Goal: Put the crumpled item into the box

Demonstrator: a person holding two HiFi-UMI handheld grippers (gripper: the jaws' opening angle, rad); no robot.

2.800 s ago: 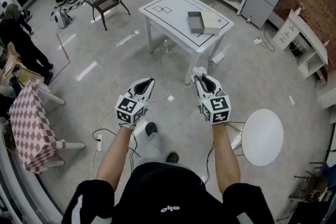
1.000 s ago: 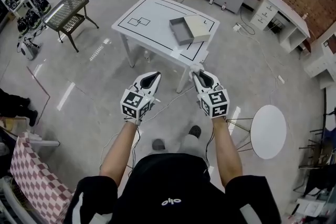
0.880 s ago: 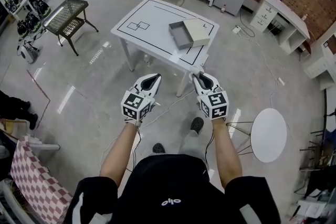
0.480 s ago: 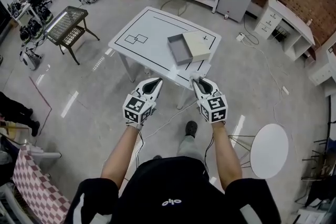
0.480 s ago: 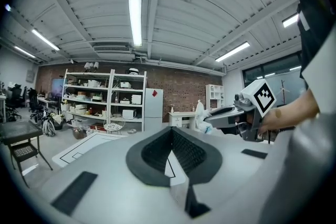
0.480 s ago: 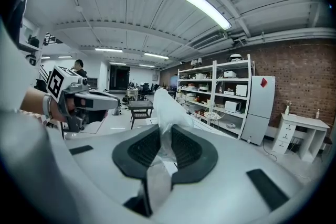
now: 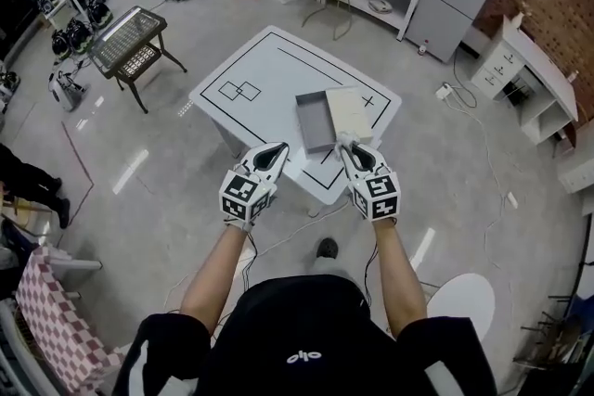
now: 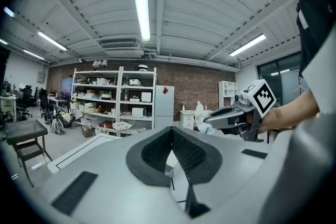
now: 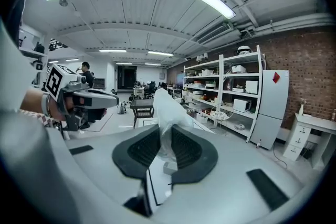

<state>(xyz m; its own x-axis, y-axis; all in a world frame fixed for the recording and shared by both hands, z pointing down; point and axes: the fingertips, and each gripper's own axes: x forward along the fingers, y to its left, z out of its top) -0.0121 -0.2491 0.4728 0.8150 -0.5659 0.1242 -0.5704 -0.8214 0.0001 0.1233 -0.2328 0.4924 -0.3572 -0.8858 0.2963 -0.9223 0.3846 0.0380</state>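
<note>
We held the right gripper (image 7: 349, 149) out in front of us, close to the near edge of the white table with black marked lines (image 7: 260, 74). Its jaws were closed on the thin, white, translucent crumpled item (image 9: 164, 107). The right gripper view showed the pads pinching the item low down, with most of it standing above the jaws in a loose plume. We judged that such a low pinch left the bulk free to fall away once the jaws parted.

So the crumpled item was in the air, in the right gripper, and not yet in the shallow grey open box (image 7: 314, 121). The box sat on the table just beyond the gripper's tip, open side up. Its flat cream lid (image 7: 351, 111) lay off to the right, just beside it, so nothing barred the way in.

The left gripper (image 7: 275, 149) was level with the right one and apart from it, fingertips together with nothing between them. We judged it idle, held left of the box so that it would not cross the right gripper's path, yet near enough to steady the box.

What remained, as we read it, was to reach forward over the box, lower and let go. A light item like this could cling to a pad or drift, so a low release seemed wise.
</note>
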